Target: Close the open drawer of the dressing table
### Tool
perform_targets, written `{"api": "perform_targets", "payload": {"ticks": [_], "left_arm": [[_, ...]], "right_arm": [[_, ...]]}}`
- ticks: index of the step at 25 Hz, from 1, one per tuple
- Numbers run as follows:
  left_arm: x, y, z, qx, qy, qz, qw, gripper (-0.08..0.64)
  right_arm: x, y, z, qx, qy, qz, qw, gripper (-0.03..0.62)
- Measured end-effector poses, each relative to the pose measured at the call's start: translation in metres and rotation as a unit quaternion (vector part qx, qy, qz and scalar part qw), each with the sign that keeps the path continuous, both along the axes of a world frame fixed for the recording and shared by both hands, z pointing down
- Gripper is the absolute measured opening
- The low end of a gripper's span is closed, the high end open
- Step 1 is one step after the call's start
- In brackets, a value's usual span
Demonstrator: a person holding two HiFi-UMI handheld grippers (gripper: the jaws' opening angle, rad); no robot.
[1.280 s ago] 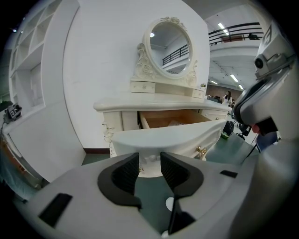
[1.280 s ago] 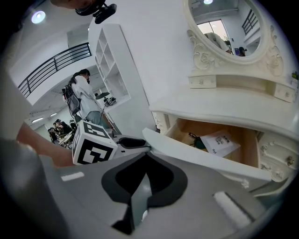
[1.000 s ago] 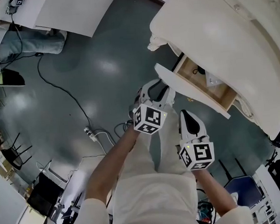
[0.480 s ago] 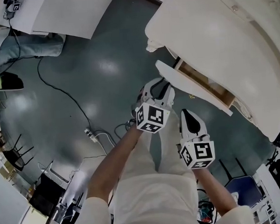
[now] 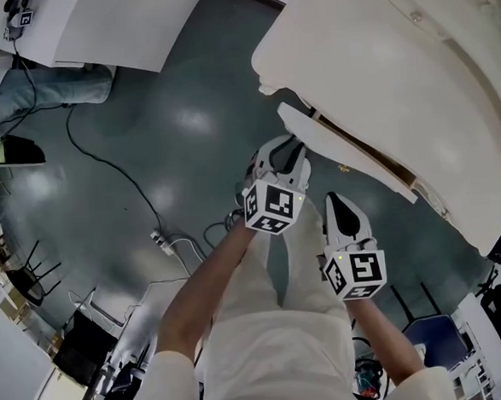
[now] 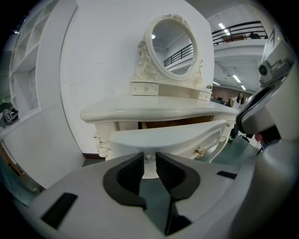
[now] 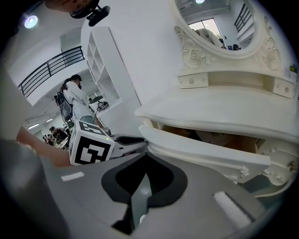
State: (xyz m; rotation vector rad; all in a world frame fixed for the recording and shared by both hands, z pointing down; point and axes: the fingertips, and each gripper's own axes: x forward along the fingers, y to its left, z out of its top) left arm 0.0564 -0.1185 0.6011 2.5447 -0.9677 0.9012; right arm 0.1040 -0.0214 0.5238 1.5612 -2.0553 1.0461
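The dressing table [image 5: 377, 49] fills the upper right of the head view, cut off by the frame on the top and right. Its drawer [image 5: 350, 158] stands out only a little from under the tabletop, so that from above just a thin brown strip of its inside shows. The right gripper view sees more of that opening, bare wood behind the drawer [image 7: 205, 151], but what lies in it is too dark to make out. The left gripper [image 5: 288, 145] points at the left part of the curved drawer front. Its tips are hidden from above by its own body and marker cube. In its own view the left gripper [image 6: 149, 161] has jaws that have just been closing and now stand a narrow gap apart. The pale lower edge of the drawer [image 6: 163, 137] shows at the mouth of that gap, and whether the pads touch it cannot be told. A brass knob [image 6: 200, 152] sits on the front to the right, and the other gripper's body blocks the rest of that side. The right gripper [image 7: 145, 154] has its jaws closed together on nothing, just beside the drawer's rim. The oval mirror [image 7: 219, 23] is cut off at the top there.
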Motion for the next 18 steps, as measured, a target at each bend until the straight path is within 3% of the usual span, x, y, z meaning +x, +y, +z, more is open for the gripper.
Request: {"api": "perform_targets", "payload": {"ticks": [18], "left_arm": [[0.017,-0.021,0.000,-0.002,0.011,0.002,0.9999,0.075]], "right_arm": [[0.011,-0.023,0.003,0.001,0.000,-0.001,1.000,0.002]]}}
